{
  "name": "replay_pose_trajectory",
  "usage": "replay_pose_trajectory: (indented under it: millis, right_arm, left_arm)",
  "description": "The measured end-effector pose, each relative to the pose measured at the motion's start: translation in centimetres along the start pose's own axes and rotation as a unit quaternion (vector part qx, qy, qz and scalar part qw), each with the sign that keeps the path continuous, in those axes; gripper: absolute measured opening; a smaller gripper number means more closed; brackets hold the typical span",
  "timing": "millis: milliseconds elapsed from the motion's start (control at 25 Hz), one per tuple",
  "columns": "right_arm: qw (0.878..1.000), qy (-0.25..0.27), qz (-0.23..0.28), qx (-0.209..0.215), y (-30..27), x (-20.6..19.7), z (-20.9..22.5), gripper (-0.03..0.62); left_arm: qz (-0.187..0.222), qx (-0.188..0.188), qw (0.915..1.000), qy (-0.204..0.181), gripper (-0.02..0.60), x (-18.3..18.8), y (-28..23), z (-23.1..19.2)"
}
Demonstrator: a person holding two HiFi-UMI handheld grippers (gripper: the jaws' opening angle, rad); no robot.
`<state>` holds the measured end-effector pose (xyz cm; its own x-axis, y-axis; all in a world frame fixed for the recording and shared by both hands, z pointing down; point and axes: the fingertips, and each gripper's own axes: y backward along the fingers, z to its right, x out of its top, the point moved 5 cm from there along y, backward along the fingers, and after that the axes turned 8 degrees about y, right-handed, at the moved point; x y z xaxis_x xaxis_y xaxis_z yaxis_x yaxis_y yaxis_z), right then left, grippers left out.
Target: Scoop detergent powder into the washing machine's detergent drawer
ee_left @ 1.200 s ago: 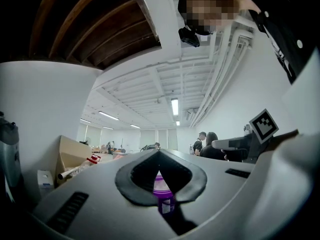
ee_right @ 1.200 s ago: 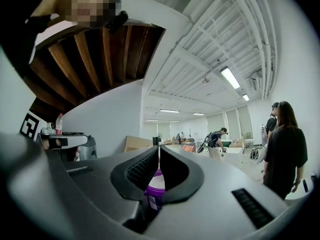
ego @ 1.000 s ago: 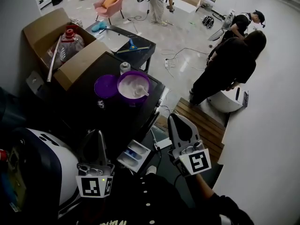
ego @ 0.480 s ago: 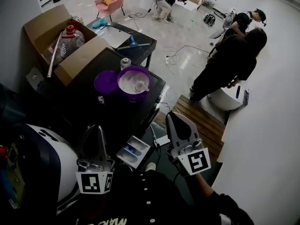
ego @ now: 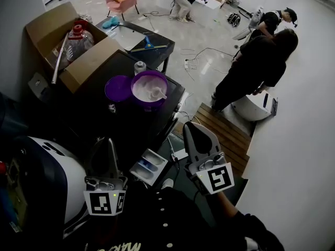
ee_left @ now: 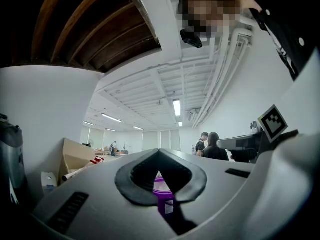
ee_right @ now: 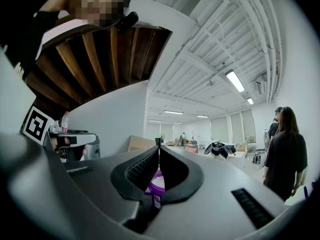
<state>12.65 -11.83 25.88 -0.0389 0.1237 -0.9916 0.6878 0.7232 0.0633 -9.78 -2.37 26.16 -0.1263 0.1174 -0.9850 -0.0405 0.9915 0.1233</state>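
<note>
Head view looks steeply down; 2 gripper views look level, sharing the purple tub (ego: 148,106).

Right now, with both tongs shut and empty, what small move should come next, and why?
Probably open the right tongs and ease them forward toward the white scoop lying in the purple tub of powder. They are shut on nothing, the scoop is untouched, and the detergent drawer already stands pulled out.
</note>
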Motion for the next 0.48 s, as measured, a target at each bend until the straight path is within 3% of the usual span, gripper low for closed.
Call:
replay_pose_trajectory:
  millis: [480]
  right_arm:
    - [1.0,0.004,-0.004,0.006,-0.56,-0.02,-0.18,0.032]
  left_arm:
    - [0.002,-0.001,1.0,0.0,0.014,0.15,-0.34,-0.06]
